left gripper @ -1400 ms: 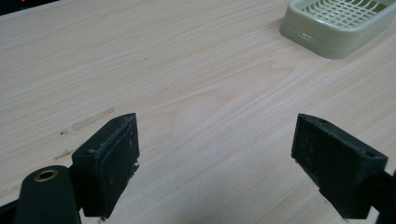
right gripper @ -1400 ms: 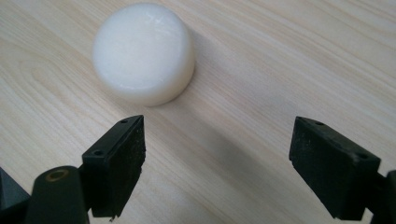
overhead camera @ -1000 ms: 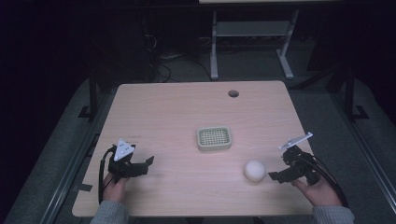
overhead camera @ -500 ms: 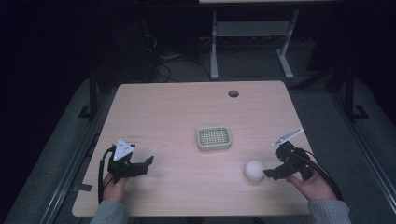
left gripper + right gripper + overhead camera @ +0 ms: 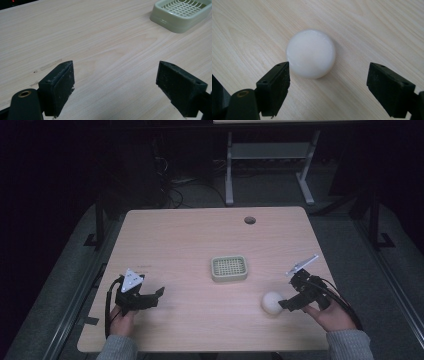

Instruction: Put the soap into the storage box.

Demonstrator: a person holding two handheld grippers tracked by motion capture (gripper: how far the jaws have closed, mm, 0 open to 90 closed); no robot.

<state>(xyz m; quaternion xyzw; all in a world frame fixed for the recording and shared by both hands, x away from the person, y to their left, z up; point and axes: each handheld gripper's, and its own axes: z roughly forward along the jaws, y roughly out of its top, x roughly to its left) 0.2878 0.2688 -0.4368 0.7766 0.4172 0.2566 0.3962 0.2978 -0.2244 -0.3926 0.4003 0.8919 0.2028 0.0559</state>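
The right tongs [image 5: 328, 82] gape wide around a white soap [image 5: 310, 53] on the desk [image 5: 190, 245]; left tongs [image 5: 115, 85] open, empty; the smooth soap could squirt free if pinched off-centre.

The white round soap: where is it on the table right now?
In the high view the white round soap lies near the table's front right, just ahead of the open right gripper and nearer the person than the green soap dish.

Matt pale wood-grain table [image 5: 180, 245], glossy pale-green plastic grid tray [image 5: 229, 268], smooth waxy white puck [image 5: 310, 57].
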